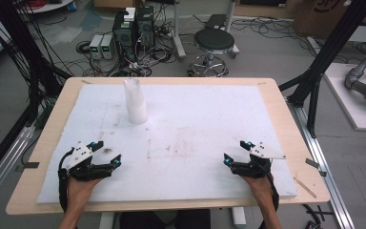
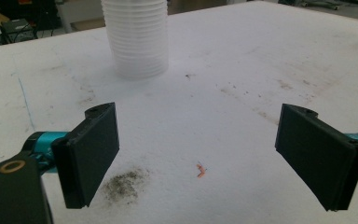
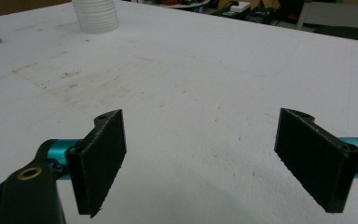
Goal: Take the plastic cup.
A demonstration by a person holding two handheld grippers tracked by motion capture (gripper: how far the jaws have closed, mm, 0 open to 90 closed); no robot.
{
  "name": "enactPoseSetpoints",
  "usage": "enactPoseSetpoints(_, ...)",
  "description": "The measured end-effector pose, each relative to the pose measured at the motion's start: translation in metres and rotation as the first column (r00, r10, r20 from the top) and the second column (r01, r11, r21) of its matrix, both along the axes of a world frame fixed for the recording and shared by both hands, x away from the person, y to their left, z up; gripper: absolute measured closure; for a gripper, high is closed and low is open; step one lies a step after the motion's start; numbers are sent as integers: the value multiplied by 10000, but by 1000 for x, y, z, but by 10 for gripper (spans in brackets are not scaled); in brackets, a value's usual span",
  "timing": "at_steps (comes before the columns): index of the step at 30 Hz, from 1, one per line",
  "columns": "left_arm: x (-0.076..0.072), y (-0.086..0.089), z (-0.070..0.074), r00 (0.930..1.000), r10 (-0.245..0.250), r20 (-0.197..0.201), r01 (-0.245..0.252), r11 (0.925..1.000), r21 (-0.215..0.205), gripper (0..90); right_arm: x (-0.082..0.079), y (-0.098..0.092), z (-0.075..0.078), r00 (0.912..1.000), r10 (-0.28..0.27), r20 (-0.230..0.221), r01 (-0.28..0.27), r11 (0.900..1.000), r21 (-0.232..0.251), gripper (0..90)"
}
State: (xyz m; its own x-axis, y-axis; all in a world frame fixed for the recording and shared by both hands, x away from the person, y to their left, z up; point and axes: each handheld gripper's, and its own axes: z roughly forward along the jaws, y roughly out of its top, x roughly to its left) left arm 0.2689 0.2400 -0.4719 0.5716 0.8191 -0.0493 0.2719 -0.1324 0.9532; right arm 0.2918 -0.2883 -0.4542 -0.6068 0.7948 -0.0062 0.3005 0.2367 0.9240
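Observation:
A tall stack of white plastic cups point(image 1: 135, 101) stands upside down on the white foam sheet point(image 1: 195, 124), toward its far left. The cup stack point(image 2: 137, 37) rises straight ahead in the left gripper view, and the same stack point(image 3: 95, 15) sits far off at the upper left in the right gripper view. My left gripper point(image 1: 106, 153) rests low near the sheet's front left, open, with nothing between its jaws. My right gripper point(image 1: 236, 151) rests near the front right, open too, its jaws wide apart over bare foam.
The foam sheet covers a wooden table point(image 1: 286, 124). Stains and a dark smudge point(image 2: 123, 184) mark the foam by the left gripper, beside a small orange scrap point(image 2: 200, 170). Beyond the table stand a black stool point(image 1: 213, 44), computer cases point(image 1: 133, 28) and cables on the floor.

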Motion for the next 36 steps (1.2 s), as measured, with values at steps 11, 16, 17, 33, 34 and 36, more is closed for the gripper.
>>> enactPoseSetpoints(11, -1, 0, 0, 9999, 7, 128, -8, 10000, 53, 135, 1, -1, 0, 10000, 53, -58, -53, 9999, 122, 166)
enactPoseSetpoints(16, -1, 1, 0, 9999, 0, 121, 1, 10000, -14, 135, 1, -2, 0, 9999, 60, -91, -59, 9999, 109, 165)
enactPoseSetpoints(17, -1, 1, 0, 9999, -25, 115, 25, 10000, -25, 135, 1, -2, 0, 9999, 69, -76, -68, 9999, 109, 166)
enactPoseSetpoints(33, 14, 9, 28, 9993, -165, 340, 175, 9994, -287, 131, 1, -1, 0, 9999, 68, -93, -67, 9999, 96, 166)
enactPoseSetpoints(34, 17, 9, 36, 9989, -210, 428, 223, 9993, -314, 131, 1, -1, 0, 9999, 54, -125, -53, 9999, 120, 166)
enactPoseSetpoints(36, 23, 9, 49, 9980, -243, 591, 265, 9990, -360, 131, 1, -1, 0, 9999, 38, -154, -36, 9999, 139, 166)
